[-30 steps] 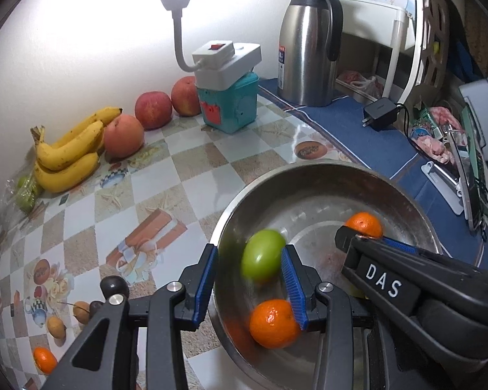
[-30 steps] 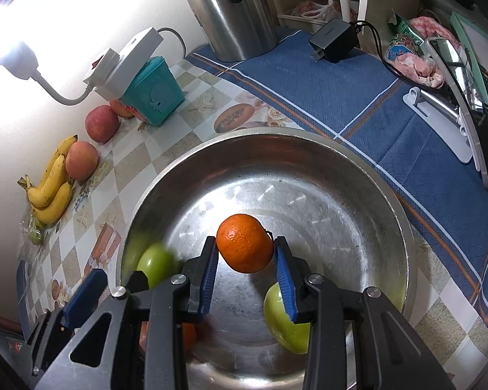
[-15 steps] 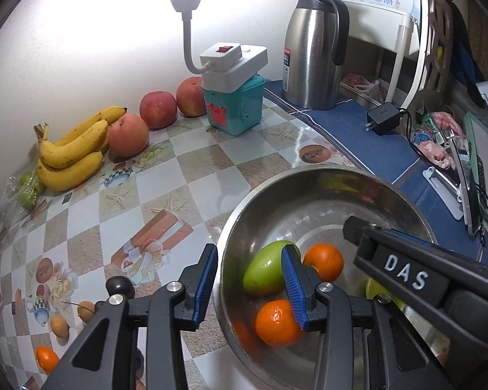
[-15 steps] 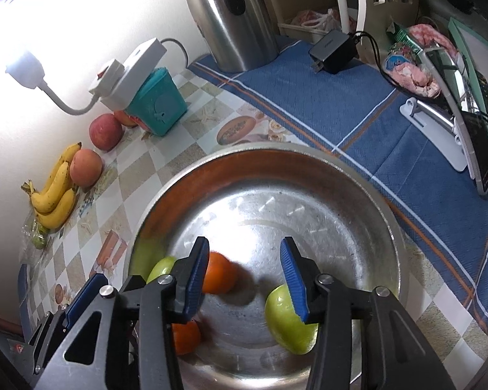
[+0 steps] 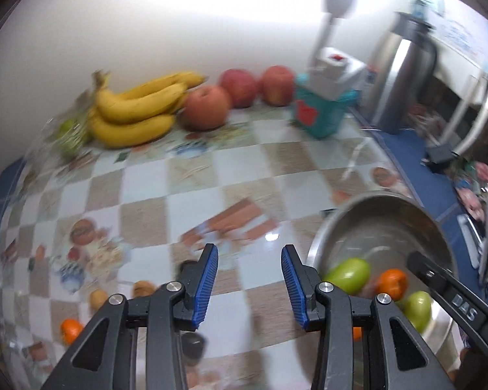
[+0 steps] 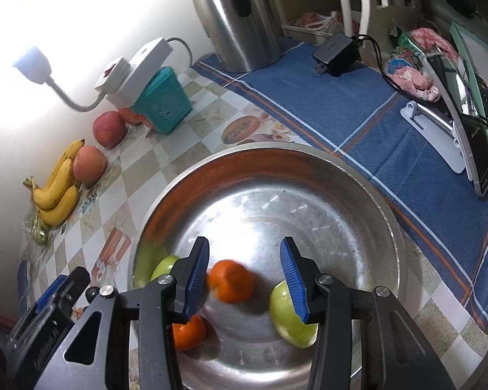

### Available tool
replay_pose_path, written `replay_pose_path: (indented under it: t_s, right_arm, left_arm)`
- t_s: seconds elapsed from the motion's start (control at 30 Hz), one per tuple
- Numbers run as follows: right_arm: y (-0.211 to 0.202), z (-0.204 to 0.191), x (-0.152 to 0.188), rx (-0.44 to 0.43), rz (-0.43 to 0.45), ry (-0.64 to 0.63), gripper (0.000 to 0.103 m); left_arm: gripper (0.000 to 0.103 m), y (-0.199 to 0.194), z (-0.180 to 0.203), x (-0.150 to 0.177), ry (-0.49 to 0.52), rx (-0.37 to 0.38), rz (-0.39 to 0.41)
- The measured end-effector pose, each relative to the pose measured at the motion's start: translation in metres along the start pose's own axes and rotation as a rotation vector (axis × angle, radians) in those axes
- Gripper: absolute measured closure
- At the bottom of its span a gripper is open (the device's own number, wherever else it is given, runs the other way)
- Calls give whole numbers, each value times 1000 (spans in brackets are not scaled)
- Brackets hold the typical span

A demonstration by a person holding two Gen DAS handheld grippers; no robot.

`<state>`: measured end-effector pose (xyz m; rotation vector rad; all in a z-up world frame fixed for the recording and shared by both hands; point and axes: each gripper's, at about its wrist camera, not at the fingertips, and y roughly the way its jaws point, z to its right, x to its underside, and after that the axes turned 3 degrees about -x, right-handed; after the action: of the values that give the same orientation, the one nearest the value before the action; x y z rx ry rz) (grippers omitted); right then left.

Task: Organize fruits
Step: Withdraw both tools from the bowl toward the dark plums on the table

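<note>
A steel bowl [image 6: 358, 191] holds two green fruits [image 6: 291, 317] and two oranges [image 6: 231, 280]. My right gripper [image 6: 244, 276] is open and empty just above them. My left gripper [image 5: 249, 281] is open and empty over the checkered tablecloth, left of the bowl [image 5: 384, 214]. A banana bunch [image 5: 136, 107] and three red apples [image 5: 206, 107] lie by the wall. A small orange [image 5: 70, 330] and brown nuts [image 5: 97, 297] lie near the left gripper.
A teal box with a white power strip [image 5: 325, 110] and a steel kettle [image 6: 237, 16] stand at the back. A black charger [image 6: 336, 53], a bag of green fruit [image 5: 70, 133] and a device on a stand [image 6: 455, 123] are on the table.
My left gripper swung left out of the bowl and opened wider, leaving the green fruit behind. My right gripper released the orange into the bowl and opened wider.
</note>
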<state>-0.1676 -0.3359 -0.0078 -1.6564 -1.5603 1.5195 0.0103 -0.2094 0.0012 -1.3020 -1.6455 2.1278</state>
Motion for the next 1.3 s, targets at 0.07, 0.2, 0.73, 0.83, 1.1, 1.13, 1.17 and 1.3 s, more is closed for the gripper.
replay_pose_path:
  t_s: [0.07, 0.2, 0.73, 0.83, 1.1, 1.13, 1.17, 1.3]
  right_arm:
    - [-1, -6, 1, -9, -3, -20, 57]
    - [-6, -22, 5, -17, -2, -75, 57]
    - [-16, -50, 12, -51, 1, -175, 56]
    - [-11, -51, 14, -48, -16, -183, 33]
    - [-2, -52, 18, -30, -45, -206, 30]
    - [-1, -52, 18, -29, -48, -205, 29]
    - [-1, -51, 18, -28, -51, -205, 29]
    - [2, -50, 19, -23, -60, -199, 13]
  left_arm:
    - [59, 2, -14, -1, -41, -18, -42]
    - [58, 6, -36, 0, -106, -43, -100]
    - [23, -13, -91, 0, -246, -148, -129]
    - [4, -9, -94, 2, -253, -170, -144]
    - [0, 5, -98, 10, -259, -185, -199]
    - [0, 7, -98, 11, -258, -188, -204]
    - [0, 8, -98, 12, -258, -187, -208]
    - [0, 10, -98, 12, -261, -188, -210]
